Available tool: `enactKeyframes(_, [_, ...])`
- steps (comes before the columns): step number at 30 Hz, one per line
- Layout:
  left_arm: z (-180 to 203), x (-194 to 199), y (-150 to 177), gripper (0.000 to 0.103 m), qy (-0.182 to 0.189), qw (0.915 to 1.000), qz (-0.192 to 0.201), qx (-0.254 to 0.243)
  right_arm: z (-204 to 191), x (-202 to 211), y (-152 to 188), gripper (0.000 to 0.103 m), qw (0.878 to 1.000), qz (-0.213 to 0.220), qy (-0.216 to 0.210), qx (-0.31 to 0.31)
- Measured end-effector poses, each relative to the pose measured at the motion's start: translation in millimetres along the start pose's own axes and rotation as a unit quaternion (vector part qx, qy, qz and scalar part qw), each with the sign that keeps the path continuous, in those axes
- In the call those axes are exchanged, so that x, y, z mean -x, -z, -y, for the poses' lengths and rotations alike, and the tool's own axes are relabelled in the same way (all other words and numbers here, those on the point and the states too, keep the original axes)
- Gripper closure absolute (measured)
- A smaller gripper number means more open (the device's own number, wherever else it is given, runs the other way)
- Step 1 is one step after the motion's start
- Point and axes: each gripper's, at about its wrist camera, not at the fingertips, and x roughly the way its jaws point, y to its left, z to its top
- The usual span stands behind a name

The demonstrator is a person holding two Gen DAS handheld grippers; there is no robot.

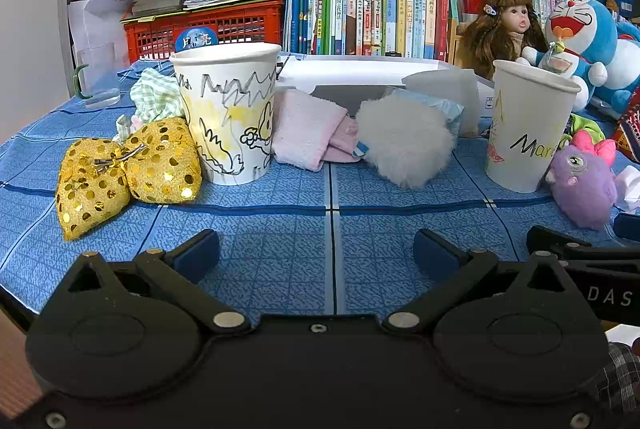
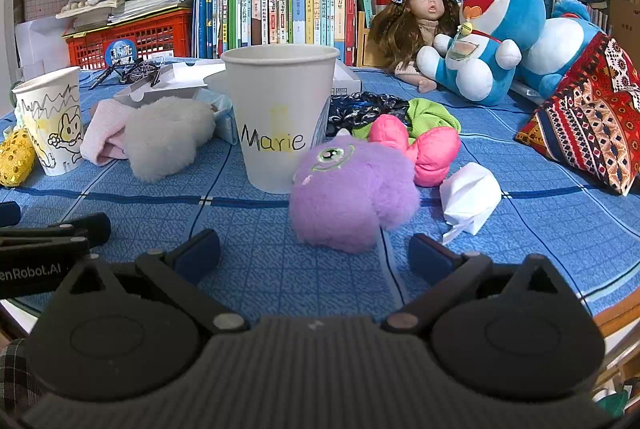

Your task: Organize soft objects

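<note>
left wrist view first: the left gripper (image 1: 316, 249) sits low over the blue tablecloth (image 1: 280, 261) at its near edge, jaws spread wide with nothing between them. straight ahead of it stands the doodled paper cup (image 1: 228, 113), with the gold sequin bow (image 1: 128, 173) touching the cup's left side and the pink towel (image 1: 308, 129) and white fluffy pouf (image 1: 404, 141) just to the cup's right. nothing soft is lined up between the fingers here, it's all a reach further in. right wrist view: the right gripper (image 2: 314, 253) is also wide apart and empty, and the purple plush (image 2: 352, 197) lies just beyond its fingertips, a touch right of centre, leaning against the "marie" cup (image 2: 280, 121). the pink padded bow (image 2: 424, 149) is tucked behind the plush and a crumpled white paper (image 2: 470, 195) sits to its right. my guess is the right hand is much the nearer one for a grab, with the purple plush dead ahead and its bulk running roughly across the jaw line, so a short push forward would probably straddle it.
</note>
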Motion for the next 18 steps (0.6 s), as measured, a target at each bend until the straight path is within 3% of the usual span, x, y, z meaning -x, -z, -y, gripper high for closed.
enactKeyframes(18, [1.8, 0.2, 1.2, 0.0, 0.0, 1.0, 0.001, -0.001, -0.5, 0.2, 0.5, 0.0, 1.0, 0.001, 0.0, 0.0])
